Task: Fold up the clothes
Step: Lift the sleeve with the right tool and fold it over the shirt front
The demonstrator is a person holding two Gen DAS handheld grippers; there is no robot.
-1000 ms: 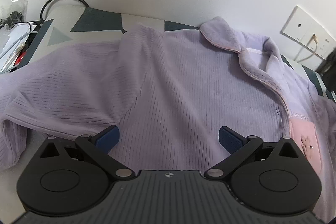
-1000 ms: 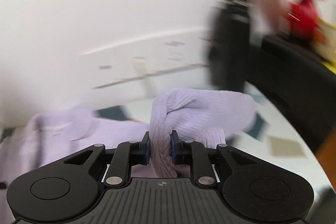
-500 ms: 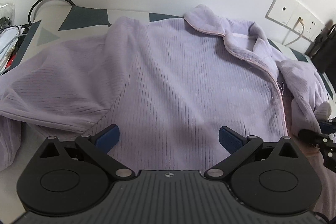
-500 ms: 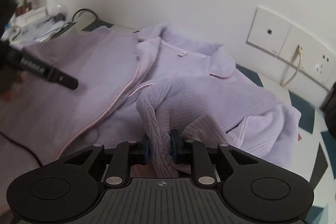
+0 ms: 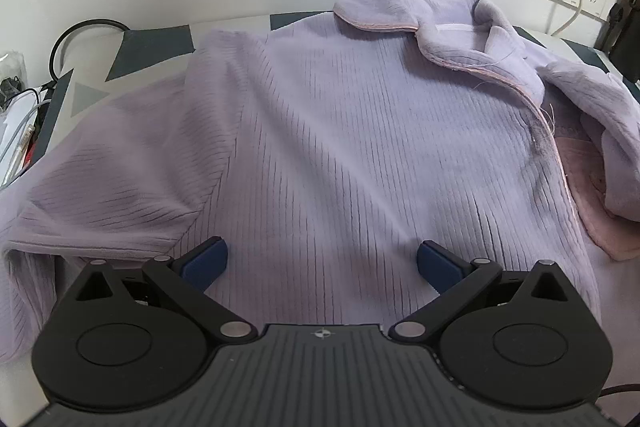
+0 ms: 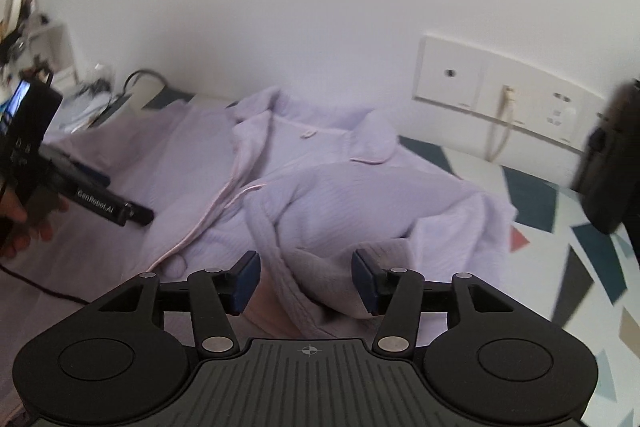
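Right wrist view: right gripper (image 6: 306, 279) is over the folded-in sleeve (image 6: 280, 267) of a lilac ribbed pyjama top (image 6: 200, 163). Its jaws are opening; the sleeve cuff lies between the pads, but neither pad looks pressed on it, so I read it as let go.

The top lies front-up on the patterned table (image 6: 532, 199), collar (image 6: 372, 143) toward the wall. That sleeve is laid across the chest, partly over the pink pocket (image 5: 592, 203).

Left gripper (image 5: 322, 261) hangs above the other half of the top with jaws wide apart, nothing between them. The person's hand (image 6: 20, 223) holding it shows at the edge of the right wrist view.

Progress, as I judge it:
- One sleeve folded in, though bunched and not flat.
- Other sleeve (image 5: 104, 187) spread out sideways toward the table edge, not yet folded.
- Body not folded up yet; the hem is hidden behind the grippers, so I can't say how it lies.

Roughly a third done. Left to do: smooth the placed sleeve, bring in the far sleeve, then fold the body. Wall sockets (image 6: 492, 91) and cables (image 5: 24, 131) sit clear of the work.
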